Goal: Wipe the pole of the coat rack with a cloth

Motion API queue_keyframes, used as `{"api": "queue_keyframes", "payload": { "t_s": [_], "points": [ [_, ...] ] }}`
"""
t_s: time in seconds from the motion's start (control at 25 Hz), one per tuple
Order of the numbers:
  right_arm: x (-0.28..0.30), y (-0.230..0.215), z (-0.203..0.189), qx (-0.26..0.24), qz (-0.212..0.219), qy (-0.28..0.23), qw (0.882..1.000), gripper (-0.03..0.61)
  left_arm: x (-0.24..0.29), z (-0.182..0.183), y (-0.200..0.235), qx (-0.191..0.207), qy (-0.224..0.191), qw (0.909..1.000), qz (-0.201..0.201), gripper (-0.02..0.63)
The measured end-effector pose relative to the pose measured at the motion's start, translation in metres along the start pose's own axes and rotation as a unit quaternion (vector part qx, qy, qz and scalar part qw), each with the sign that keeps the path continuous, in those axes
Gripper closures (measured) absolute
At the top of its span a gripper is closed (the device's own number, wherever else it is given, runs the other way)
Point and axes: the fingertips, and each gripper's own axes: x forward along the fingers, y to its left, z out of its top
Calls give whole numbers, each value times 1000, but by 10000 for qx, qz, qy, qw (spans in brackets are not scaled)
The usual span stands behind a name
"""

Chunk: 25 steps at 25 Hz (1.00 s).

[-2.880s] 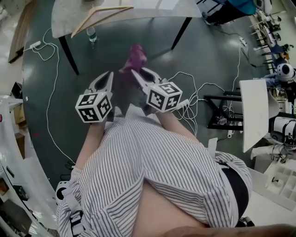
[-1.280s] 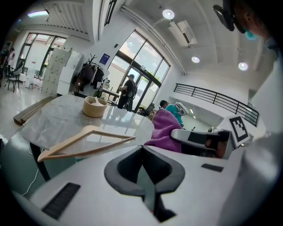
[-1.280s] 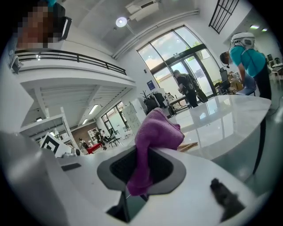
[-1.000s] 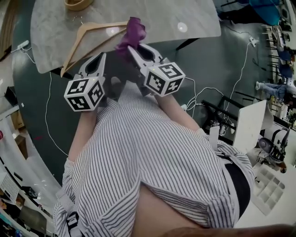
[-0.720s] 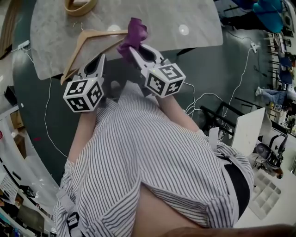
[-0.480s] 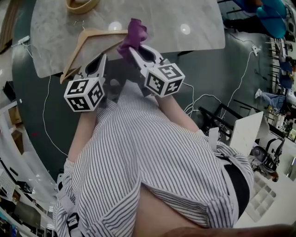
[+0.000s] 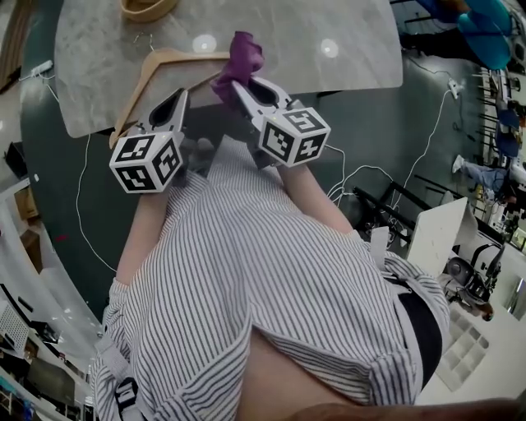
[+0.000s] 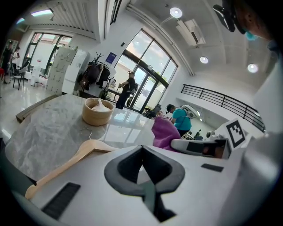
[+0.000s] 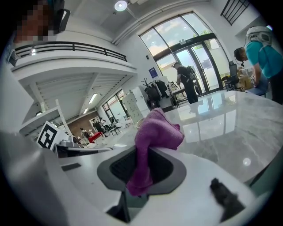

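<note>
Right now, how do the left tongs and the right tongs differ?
The right tongs are shut on the purple cloth; the left tongs are shut on nothing. In the head view the left tongs slant rightward, the right tongs leftward, tips converging. Both point toward the marble table.

Wooden hanger (image 8: 66, 163): far arm ran behind left gripper (image 8: 142, 148), end unseen. Bowl (image 7: 148, 8) beyond that gripper was cut by top edge. Purple cloth (image 9: 157, 130): lower end was buried between right gripper (image 9: 143, 152) jaws.

Marble table (image 7: 99, 49) with wooden hanger (image 7: 185, 56), bowl (image 7: 148, 8)
</note>
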Motion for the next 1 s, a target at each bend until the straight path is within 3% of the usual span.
{"api": "queue_keyframes", "payload": {
  "t_s": [0.4,1.0],
  "points": [
    [20,19,-7,-12,-48,221,9997,508,0,2,11,143,460,9986,-198,603],
    [27,-10,-31,360,-405,628,9966,508,11,-30,30,-377,886,9951,-229,603]
  ]
}}
